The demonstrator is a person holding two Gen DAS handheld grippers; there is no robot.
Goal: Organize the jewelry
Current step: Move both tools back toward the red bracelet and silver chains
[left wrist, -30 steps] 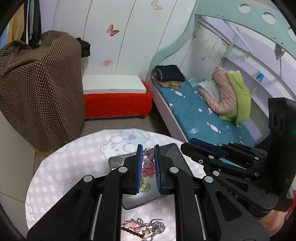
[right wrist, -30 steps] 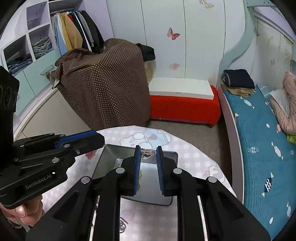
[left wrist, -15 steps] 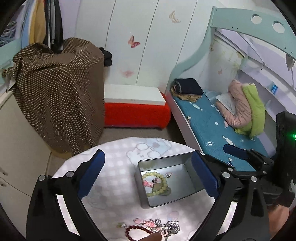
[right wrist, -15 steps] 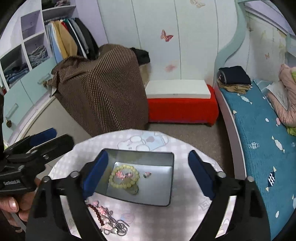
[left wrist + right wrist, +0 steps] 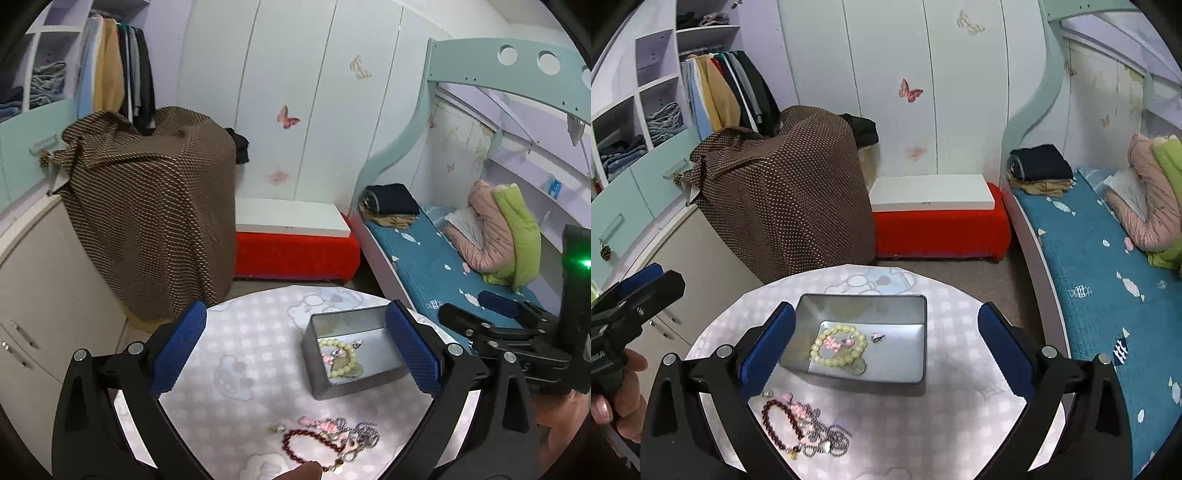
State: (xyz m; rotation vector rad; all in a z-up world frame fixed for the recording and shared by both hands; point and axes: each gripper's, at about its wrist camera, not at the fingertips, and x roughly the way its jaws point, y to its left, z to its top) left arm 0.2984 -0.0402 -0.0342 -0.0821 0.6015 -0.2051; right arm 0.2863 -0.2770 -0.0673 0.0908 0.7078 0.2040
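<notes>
Jewelry, a pale green bead bracelet (image 5: 839, 345), lies in the grey metal tin (image 5: 916, 373); left gripper (image 5: 295, 354) and right gripper (image 5: 885, 354) both hover spread wide, holding nothing.

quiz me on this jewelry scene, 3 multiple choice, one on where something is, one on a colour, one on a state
1. Where does the pale green bead bracelet lie?
A. inside the tin
B. on the cloth beside the tin
C. between the left jaws

2. What colour is the bead bracelet in the pile on the table?
A. blue
B. dark red
C. white

3. How do the right gripper's jaws stand?
A. shut on a charm
B. shut on nothing
C. wide open, holding nothing

Answers:
1. A: the pale green bracelet rests on the floor of the tin.
2. B: the dark red bracelet lies in the pile on the table, in front of the tin.
3. C: the right gripper has its blue pads far apart with nothing between them.
</notes>
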